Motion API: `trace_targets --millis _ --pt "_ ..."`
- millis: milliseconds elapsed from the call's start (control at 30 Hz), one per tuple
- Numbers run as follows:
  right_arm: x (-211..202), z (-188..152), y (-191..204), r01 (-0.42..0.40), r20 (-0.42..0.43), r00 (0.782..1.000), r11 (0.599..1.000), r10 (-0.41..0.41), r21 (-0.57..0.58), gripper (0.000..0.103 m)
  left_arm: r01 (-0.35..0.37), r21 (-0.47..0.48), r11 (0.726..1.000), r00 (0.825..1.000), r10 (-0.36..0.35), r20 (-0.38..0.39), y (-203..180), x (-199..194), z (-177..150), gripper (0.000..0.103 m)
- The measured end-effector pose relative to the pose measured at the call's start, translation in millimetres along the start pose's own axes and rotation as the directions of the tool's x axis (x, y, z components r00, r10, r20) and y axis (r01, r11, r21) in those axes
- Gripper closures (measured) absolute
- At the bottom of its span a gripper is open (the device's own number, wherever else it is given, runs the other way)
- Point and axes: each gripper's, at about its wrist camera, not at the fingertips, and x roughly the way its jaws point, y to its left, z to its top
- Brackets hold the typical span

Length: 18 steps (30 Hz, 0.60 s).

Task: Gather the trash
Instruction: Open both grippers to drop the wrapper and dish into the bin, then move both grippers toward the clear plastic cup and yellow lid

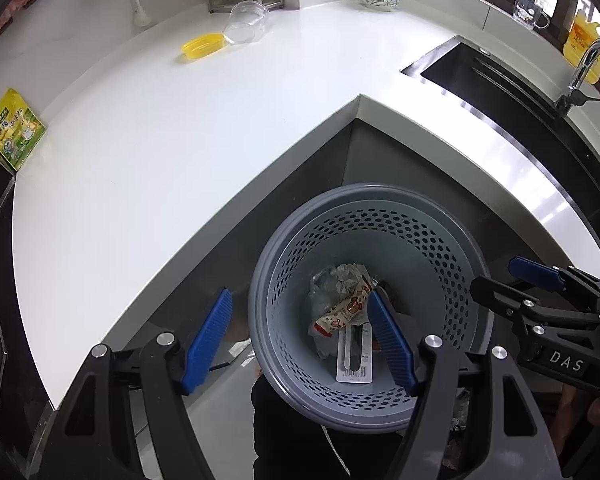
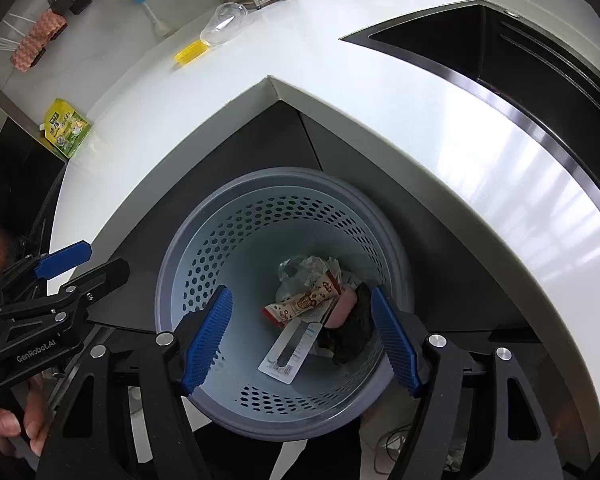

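Both grippers are held above the grey perforated bin (image 1: pixel 370 240), which stands on the floor in the inner corner of the white counter (image 1: pixel 160 152). The left gripper (image 1: pixel 300 336) is spread wide and nothing is held in it; the right gripper (image 2: pixel 302 336) is spread too — also empty. Inside the bin a snack wrapper (image 2: pixel 300 304), crumpled plastic (image 2: pixel 304 268) and a white card (image 2: pixel 290 350) are seen. On the counter, well apart from the bin, a yellow pouch (image 1: pixel 16 132), a yellow lid (image 1: pixel 203 46) and a clear cup (image 1: pixel 246 24) are left.
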Motion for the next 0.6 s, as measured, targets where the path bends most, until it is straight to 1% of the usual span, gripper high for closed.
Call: trace_targets --millis 233,300,433,533,600 --pt "-16.6 8.0 6.6 -0.018 0.023 1.000 1.000 0.019 -0.005 0.034 -0.001 -0.021 1.000 0.999 0.002 0.032 3.8 -18.8 10.7 0.034" --pt "-22.3 12.2 9.5 -0.024 0.036 0.999 1.000 0.024 -0.011 0.034 -0.003 -0.026 1.000 0.999 0.005 0.052 6.1 -28.5 14.3 0.034" --pt "-34.7 25.5 17.0 -0.033 0.075 0.997 0.999 0.035 -0.025 0.034 -0.010 -0.036 0.999 0.995 0.014 0.099 11.6 -45.1 26.7 0.030" --pt "-43.2 37.1 20.3 -0.045 0.107 0.993 0.999 0.047 -0.024 0.034 -0.012 -0.042 0.999 0.992 0.018 0.128 19.2 -55.5 37.2 0.030" --pt "-46.0 45.7 22.6 -0.047 0.124 0.991 0.999 0.049 -0.020 0.034 -0.014 -0.047 0.999 0.989 0.021 0.145 24.5 -60.9 43.8 0.028"
